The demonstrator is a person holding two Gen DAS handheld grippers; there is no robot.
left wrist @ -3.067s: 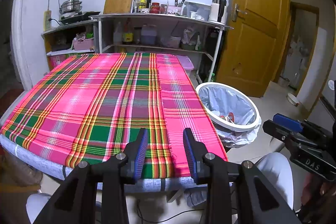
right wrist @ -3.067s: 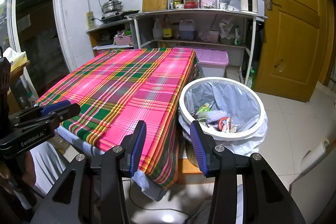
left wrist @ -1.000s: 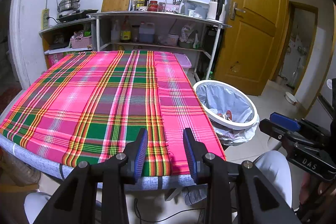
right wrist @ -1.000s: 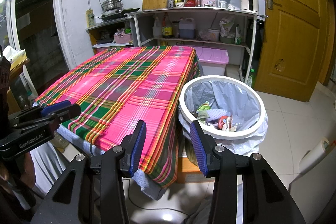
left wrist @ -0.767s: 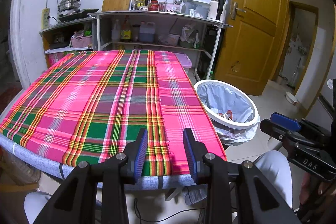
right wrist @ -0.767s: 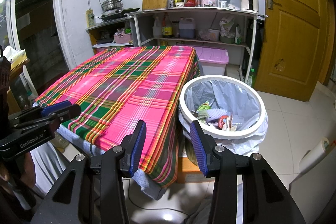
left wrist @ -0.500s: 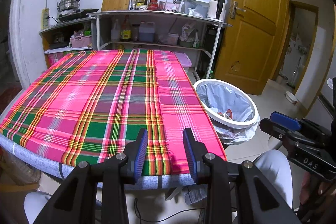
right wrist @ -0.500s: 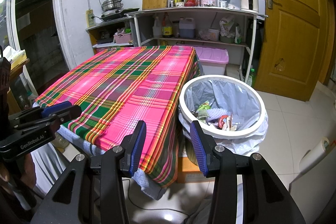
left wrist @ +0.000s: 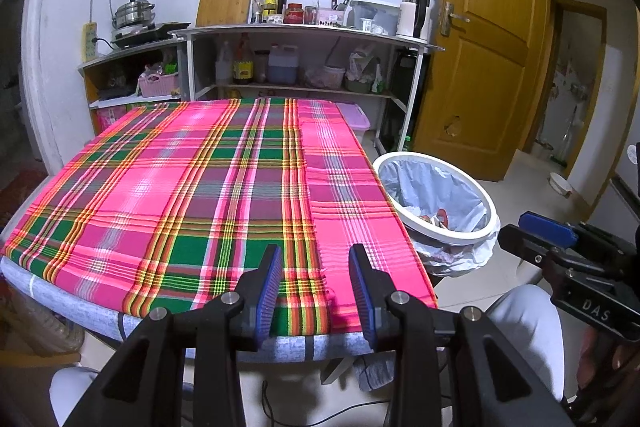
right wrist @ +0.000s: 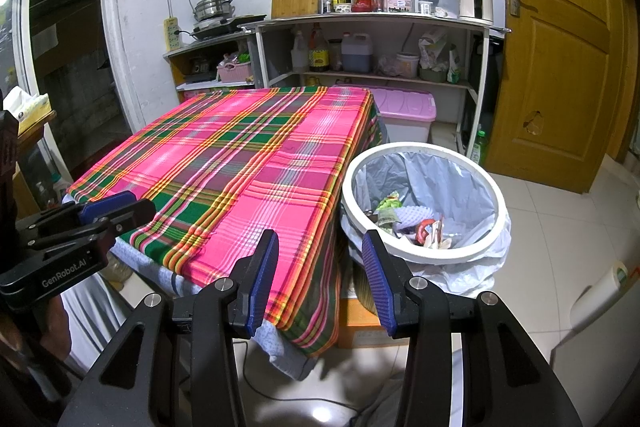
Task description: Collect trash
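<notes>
Two tools hover at the near edge of the counter (left wrist: 192,187), which is draped in a pink, green and yellow plaid cloth (right wrist: 248,171). The left tool (left wrist: 315,285) sits over the near edge toward the right corner, its blue-padded fingers (left wrist: 269,283) held wide with nothing between them. The right tool (right wrist: 318,277) hangs off the counter's near right corner, its jaws likewise wide and holding nothing; one finger overlaps the cloth's hanging edge in the right wrist view, the other overlaps the bin's rim.

Trash (right wrist: 412,223) lies in the white-rimmed bin (right wrist: 496,195), which stands on the floor just beside the counter's right edge and is lined with a pale plastic bag (right wrist: 452,175). Inside, a green wrapper, a pale foam net and a red-and-white packet can be made out; the rest is a jumble too small to name. From the left wrist view the bin's near wall hides most of the contents, leaving only a red scrap and some white bits visible.

Beneath the bin, a cardboard box (right wrist: 358,319) shows only partly, cut off by the right tool's finger. Past the counter's far edge, a lilac-lidded container (right wrist: 404,111) is half hidden by the cloth. Each tool appears in the other's view only at the frame edge, cropped.
</notes>
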